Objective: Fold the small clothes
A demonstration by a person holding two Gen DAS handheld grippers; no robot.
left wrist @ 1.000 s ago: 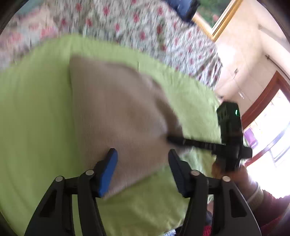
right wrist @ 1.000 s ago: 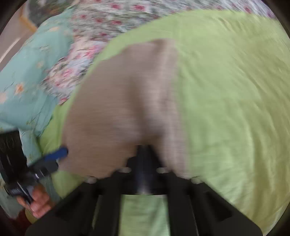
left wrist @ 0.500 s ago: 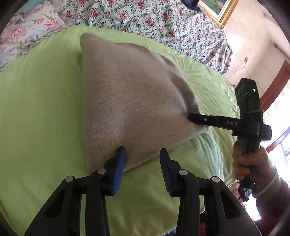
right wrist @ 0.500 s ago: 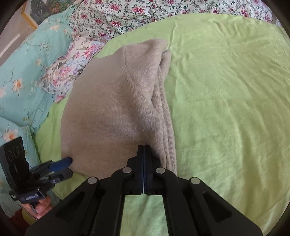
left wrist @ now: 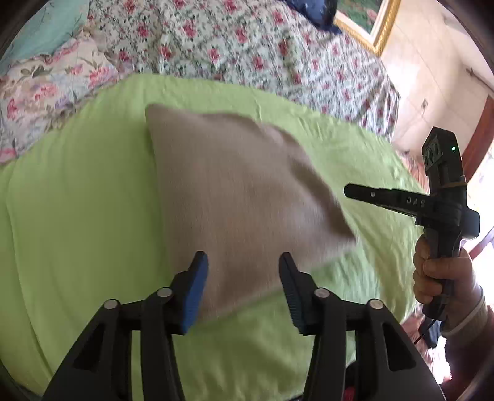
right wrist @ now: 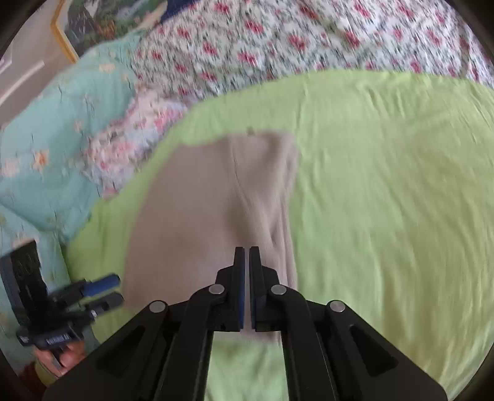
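Note:
A folded beige knit garment (left wrist: pixel 240 191) lies flat on the green sheet (left wrist: pixel 77 200); it also shows in the right wrist view (right wrist: pixel 216 209). My left gripper (left wrist: pixel 244 268) is open and empty, its blue pads over the garment's near edge. My right gripper (right wrist: pixel 246 256) has its jaws almost together with nothing between them, raised above the garment's near edge. In the left wrist view the right gripper (left wrist: pixel 349 189) hangs in the air to the right of the garment, clear of it. In the right wrist view the left gripper (right wrist: pixel 108 290) sits at the garment's left corner.
A floral quilt (left wrist: pixel 247 52) and teal floral bedding (right wrist: pixel 55 148) lie behind the green sheet (right wrist: pixel 386 185). A framed picture (left wrist: pixel 370 27) hangs on the far wall. The sheet's right edge drops off near a door (left wrist: pixel 475 145).
My right gripper has let go of the garment's corner and pulled back; the garment has dropped flat. My left gripper has opened wider and drawn back a little.

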